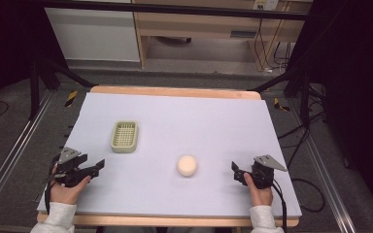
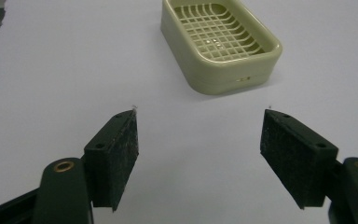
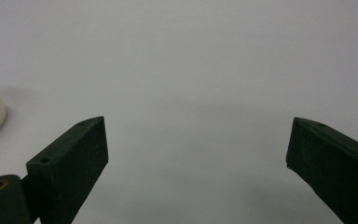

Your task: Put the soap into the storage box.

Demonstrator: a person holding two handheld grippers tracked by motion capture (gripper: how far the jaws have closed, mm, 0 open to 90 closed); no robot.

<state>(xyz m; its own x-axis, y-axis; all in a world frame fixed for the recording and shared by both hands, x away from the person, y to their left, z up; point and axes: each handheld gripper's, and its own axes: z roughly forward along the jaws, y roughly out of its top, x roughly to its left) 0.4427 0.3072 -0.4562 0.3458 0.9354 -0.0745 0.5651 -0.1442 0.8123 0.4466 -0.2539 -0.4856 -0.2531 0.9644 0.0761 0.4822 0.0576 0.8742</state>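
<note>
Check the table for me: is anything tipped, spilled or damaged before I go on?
Nothing stands out. The green soap dish sits upright and empty on the table, the cream soap bar lies apart from it, and the left gripper and right gripper are open, holding nothing.

No text, label, brand, number or sign is showing legibly anywhere in these views. The soap dish (image 2: 221, 44) is bearing only two tiny marks on its front wall, too small to read.
</note>
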